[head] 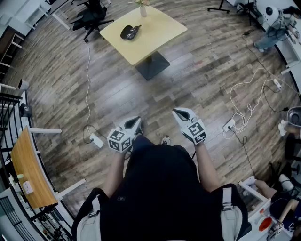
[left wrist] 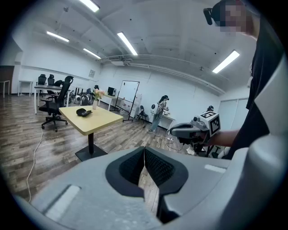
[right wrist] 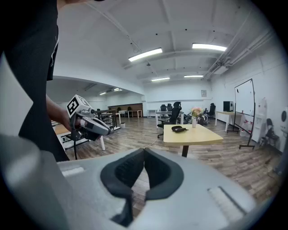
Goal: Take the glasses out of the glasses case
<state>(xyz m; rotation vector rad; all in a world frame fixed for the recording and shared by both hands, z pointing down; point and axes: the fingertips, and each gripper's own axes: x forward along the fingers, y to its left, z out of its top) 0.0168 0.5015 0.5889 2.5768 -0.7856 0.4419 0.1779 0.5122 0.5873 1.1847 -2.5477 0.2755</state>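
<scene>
The glasses case [head: 130, 32] lies on the yellow table [head: 162, 33] at 12 o'clock, well apart from both grippers (bare floor [head: 188, 75] between). A vase [head: 143, 9] stands at its 1 o'clock and an office chair [head: 91, 16] at 10. The left gripper [head: 136, 120] and right gripper [head: 176, 112] have their jaws pressed together, holding nothing. Only the left gripper view shows a person [left wrist: 158, 112] standing near a whiteboard [left wrist: 127, 92].

A black short-sleeved top [head: 162, 188] is worn, crossed by pale grey straps [head: 227, 200]. The left claw [head: 135, 121] and right claw [head: 178, 113] are shelled in white, each fitted with a black-and-white marker cube [head: 120, 140].
</scene>
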